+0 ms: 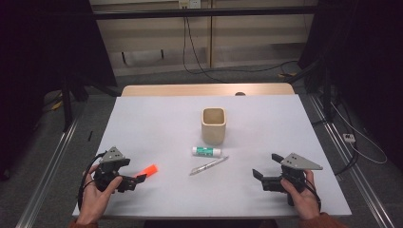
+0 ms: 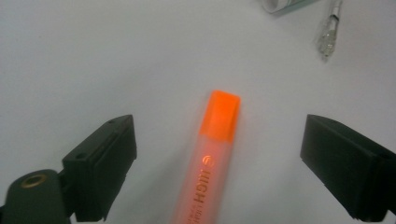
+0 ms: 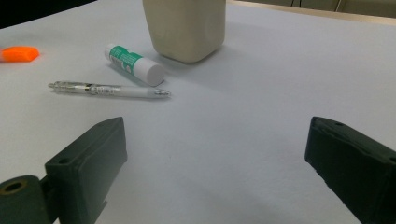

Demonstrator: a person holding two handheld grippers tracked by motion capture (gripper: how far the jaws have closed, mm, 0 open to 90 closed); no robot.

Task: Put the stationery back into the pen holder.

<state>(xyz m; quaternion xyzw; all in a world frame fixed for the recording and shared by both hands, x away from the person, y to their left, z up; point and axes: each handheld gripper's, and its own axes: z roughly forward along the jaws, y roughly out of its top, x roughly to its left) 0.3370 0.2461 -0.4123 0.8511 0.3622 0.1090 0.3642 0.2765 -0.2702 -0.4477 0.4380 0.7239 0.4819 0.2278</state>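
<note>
Highlighter (image 2: pixel 210 158) is lying untouched between the spread left gripper (image 2: pixel 217 163) jaws, right gripper (image 3: pixel 215 163) also spread, cup (image 1: pixel 213 125) contents hidden

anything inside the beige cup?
From the high view, the beige cup shows a bare inner wall near its rim, with nothing sticking out. Its bottom is hidden by the near wall, so unconfirmed.

The left claw (image 1: pixel 138 179) sits low at the near left, held in the left hand (image 1: pixel 97 190), jaws spread wide and clamping nothing. The right claw (image 1: pixel 266 167), gripped by the right hand (image 1: pixel 300 190) at the near right, also gapes wide, pointing inward.
</note>
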